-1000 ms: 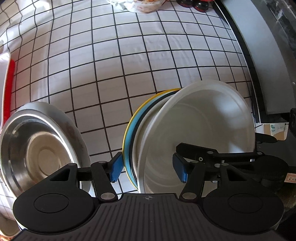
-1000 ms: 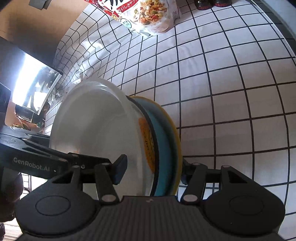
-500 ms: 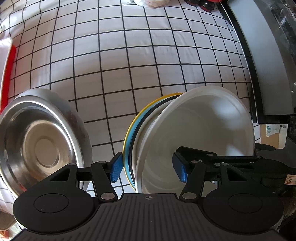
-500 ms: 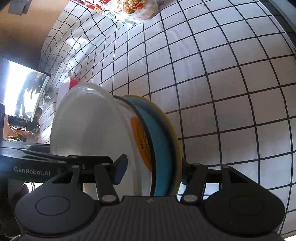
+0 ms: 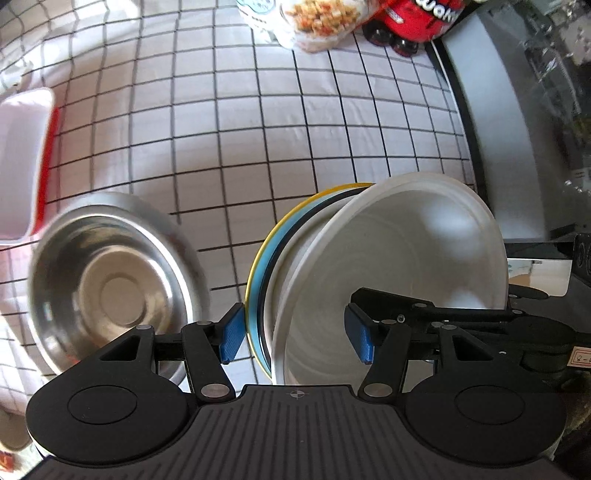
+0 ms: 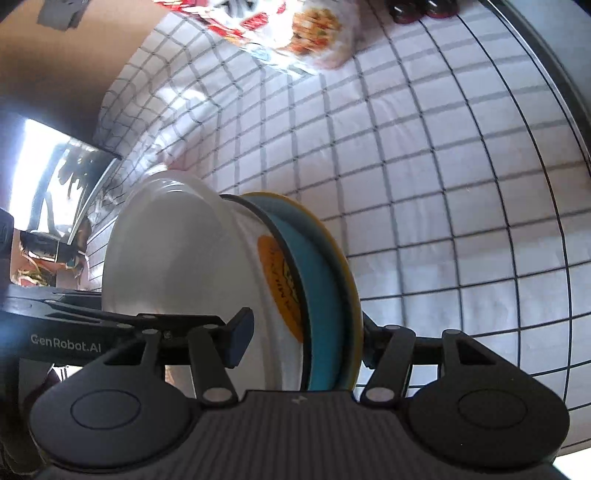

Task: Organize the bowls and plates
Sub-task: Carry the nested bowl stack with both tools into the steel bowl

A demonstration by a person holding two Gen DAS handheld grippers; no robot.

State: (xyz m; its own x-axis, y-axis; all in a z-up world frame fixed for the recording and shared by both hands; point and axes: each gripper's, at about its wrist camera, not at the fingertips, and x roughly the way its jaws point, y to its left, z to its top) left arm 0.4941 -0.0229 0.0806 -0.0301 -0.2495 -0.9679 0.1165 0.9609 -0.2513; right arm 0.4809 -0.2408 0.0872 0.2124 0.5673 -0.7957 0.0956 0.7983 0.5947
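1. Gripping from both sides: left gripper [image 5: 295,334] and right gripper [image 6: 303,341] each clamp the same stack of dishes [image 5: 369,266], held on edge above the checked tablecloth [image 5: 258,122].
2. Left pads: one blue pad [image 5: 232,334] sits on the yellow plate [image 5: 255,258] at the back of the stack, the other inside the white bowl [image 5: 399,251].
3. Right pads: one against the white bowl's [image 6: 177,258] mouth side, the other hidden behind the yellow rim; contact there can't be confirmed.
4. Stack order: white bowl, orange-labelled white dish [image 6: 280,280], blue plate [image 6: 321,280], yellow plate.
5. Steel bowl [image 5: 110,291] lies on the cloth left of the stack, apart from it.
6. Snack bag [image 5: 317,22] at the far edge.
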